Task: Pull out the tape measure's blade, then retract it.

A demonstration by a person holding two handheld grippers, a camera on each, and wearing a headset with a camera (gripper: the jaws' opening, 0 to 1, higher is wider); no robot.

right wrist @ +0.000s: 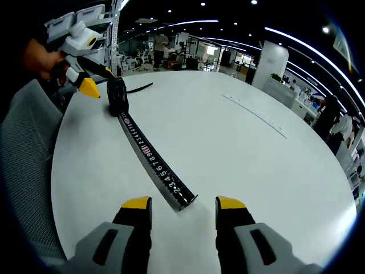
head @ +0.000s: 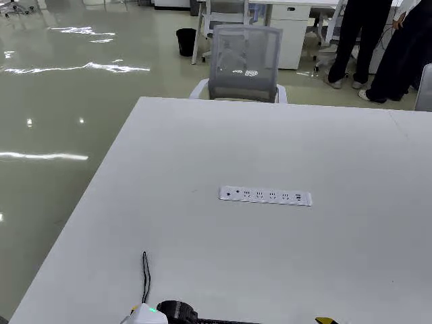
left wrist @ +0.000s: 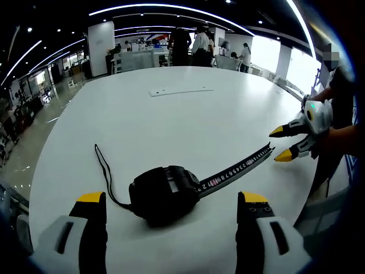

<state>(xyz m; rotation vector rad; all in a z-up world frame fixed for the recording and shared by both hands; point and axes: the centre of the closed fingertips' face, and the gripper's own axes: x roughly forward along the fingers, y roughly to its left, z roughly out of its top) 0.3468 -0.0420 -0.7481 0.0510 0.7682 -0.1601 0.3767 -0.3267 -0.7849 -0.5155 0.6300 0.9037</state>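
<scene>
White workbench (head: 202, 148) in an open-plan office with a glossy floor (head: 67, 101).

Tape measure (left wrist: 165, 193): black case, lying on the bench at the near edge, left of centre in the head view. Blade (left wrist: 236, 170) is drawn out and lies flat on the bench, running right from the case with the printed numbers facing up. The blade's end rests on the surface. A black lanyard (left wrist: 102, 171) trails slack from the case toward the far side of the bench.

Left gripper (left wrist: 171, 198): jaws spread wide, one on each side of the case and neither touching it. The case sits just ahead of and between the yellow tips. It grips nothing. In the right gripper view a hand holds this gripper just beside the case.

Right gripper (right wrist: 182, 202): jaws apart, yellow tips on either side of the blade's end. The end lies in the gap and is not pinched. In the left gripper view its two tips are parted, with the blade's end just beside the lower one.

Further out:
- White power strip (head: 265, 196) lies flat mid-bench, well apart from the tape.
- Grey mesh chair (head: 244, 64) stands at the far edge of the bench.
- Black bin (head: 185, 40) stands on the floor beyond, left of the chair.
- People (head: 368, 47) stand at the far right.
</scene>
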